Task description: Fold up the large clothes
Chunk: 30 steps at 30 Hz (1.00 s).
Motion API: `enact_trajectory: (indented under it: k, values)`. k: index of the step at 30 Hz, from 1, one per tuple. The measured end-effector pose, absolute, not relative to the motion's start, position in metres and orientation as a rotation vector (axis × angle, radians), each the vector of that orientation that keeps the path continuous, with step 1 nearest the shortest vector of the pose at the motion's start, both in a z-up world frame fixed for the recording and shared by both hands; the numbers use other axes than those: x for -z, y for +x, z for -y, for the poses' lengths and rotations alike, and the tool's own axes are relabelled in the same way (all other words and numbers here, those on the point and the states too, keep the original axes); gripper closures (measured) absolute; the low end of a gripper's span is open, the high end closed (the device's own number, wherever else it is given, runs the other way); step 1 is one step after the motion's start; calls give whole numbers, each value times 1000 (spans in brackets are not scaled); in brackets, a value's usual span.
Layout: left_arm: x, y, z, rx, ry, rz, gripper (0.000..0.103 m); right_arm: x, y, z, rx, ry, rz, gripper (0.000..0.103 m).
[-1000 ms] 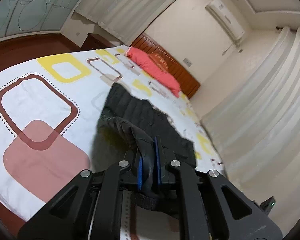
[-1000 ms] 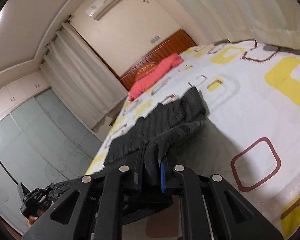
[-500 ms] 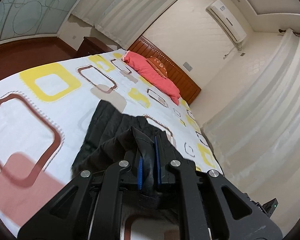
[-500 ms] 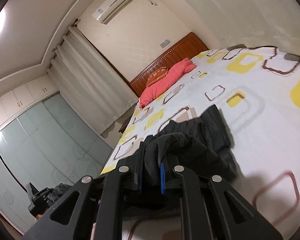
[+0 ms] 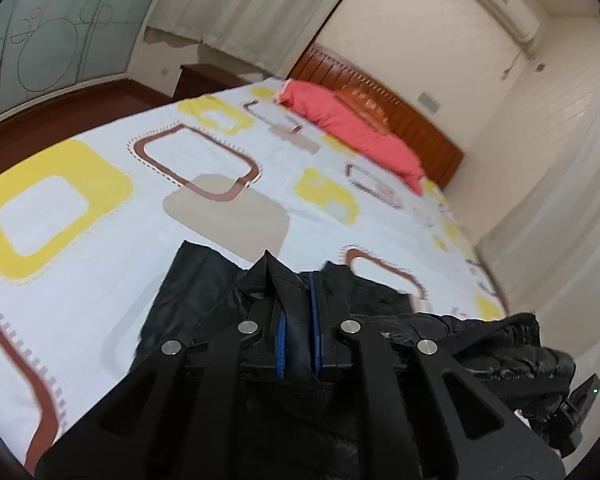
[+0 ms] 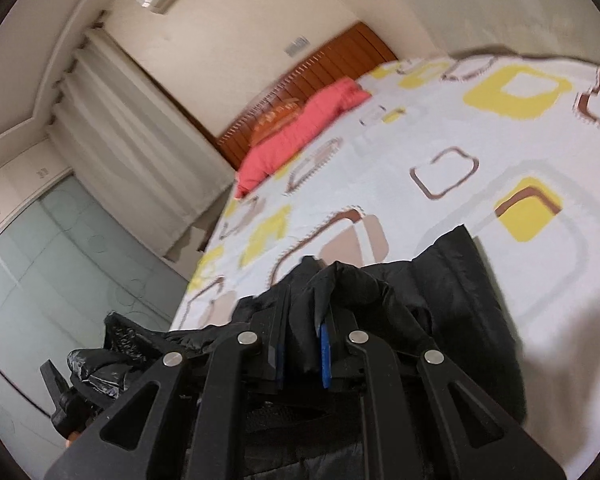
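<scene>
A large black padded jacket (image 5: pixel 196 292) lies on the patterned bedsheet (image 5: pixel 100 216), its near part bunched up. My left gripper (image 5: pixel 298 320) is shut on a fold of the jacket between its blue pads. My right gripper (image 6: pixel 304 344) is shut on another fold of the same jacket (image 6: pixel 460 280). Each gripper shows at the edge of the other's view, the right gripper (image 5: pixel 580 404) at lower right, the left gripper (image 6: pixel 60 396) at lower left. The cloth under the jaws is hidden.
A red pillow (image 5: pixel 352 128) lies by the wooden headboard (image 5: pixel 400 108). A dark nightstand (image 5: pixel 204 80) stands left of the bed. White curtains (image 6: pixel 132 128), a glass wardrobe (image 6: pixel 60 264) and the brown floor (image 5: pixel 40 120) surround the bed.
Both grippers have carried the held edge forward over the jacket towards the headboard. The jacket now looks shorter and doubled over, with less of it spread ahead.
</scene>
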State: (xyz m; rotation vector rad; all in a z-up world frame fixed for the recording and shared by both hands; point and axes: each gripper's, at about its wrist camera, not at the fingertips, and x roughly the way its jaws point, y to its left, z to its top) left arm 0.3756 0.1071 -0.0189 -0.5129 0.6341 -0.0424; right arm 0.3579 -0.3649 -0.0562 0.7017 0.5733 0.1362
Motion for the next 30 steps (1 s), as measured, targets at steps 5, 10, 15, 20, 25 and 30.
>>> enact_trajectory:
  k: [5, 10, 15, 20, 25, 30]
  values:
    - [56, 435, -98, -17, -474, -694, 94, 97, 413, 372, -61, 699, -655, 90]
    - [95, 471, -87, -43, -394, -774, 94, 138, 449, 379, -16, 721, -736, 89]
    - [111, 483, -92, -43, -415, -809, 89, 150, 458, 380, -54, 754, -759, 76]
    - [91, 470, -108, 91, -521, -769, 46, 130, 445, 392, -132, 805, -690, 21]
    - [60, 445, -130, 70, -621, -638, 11, 104, 421, 390, -132, 782, -627, 21]
    - [64, 450, -107, 49, -496, -713, 11, 97, 431, 349, -51, 559, -715, 21]
